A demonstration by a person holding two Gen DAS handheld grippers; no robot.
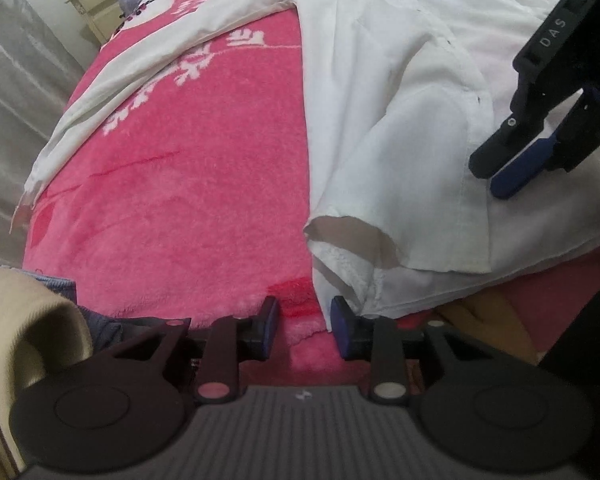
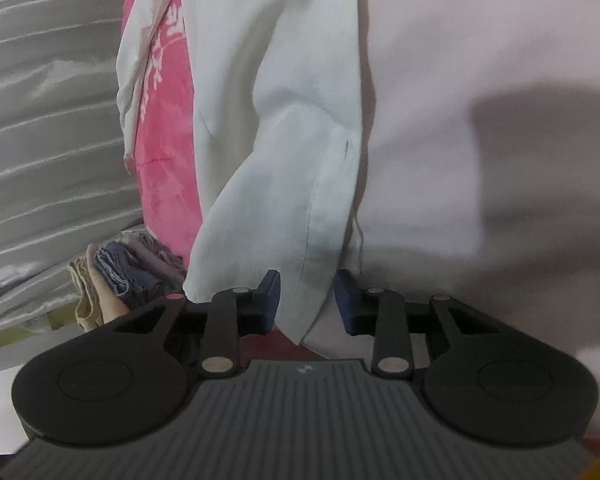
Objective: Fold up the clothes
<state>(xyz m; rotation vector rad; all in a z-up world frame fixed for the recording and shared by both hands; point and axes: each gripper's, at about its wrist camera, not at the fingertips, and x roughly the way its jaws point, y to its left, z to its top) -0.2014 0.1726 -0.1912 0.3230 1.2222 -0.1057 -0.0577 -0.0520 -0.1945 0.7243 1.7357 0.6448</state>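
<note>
While the left tongs (image 1: 305, 326) tilt steeply down, open, the right tongs (image 2: 307, 300) straddle the white shirt (image 2: 284, 128) hem, unclamped.

I see a white shirt (image 1: 400, 92) lying spread on the pink blanket (image 1: 188, 184). One sleeve stretches left; the other is folded across its body.

Garment (image 1: 400, 92): white, unpatterned. Blanket (image 1: 188, 200): bright pink with a white floral motif. Gripper bodies: black; finger pads (image 1: 342, 322): dark blue. Curtain (image 2: 48, 120): silver-grey, banded. Folded pile (image 2: 120, 276): cream and grey-blue.
</note>
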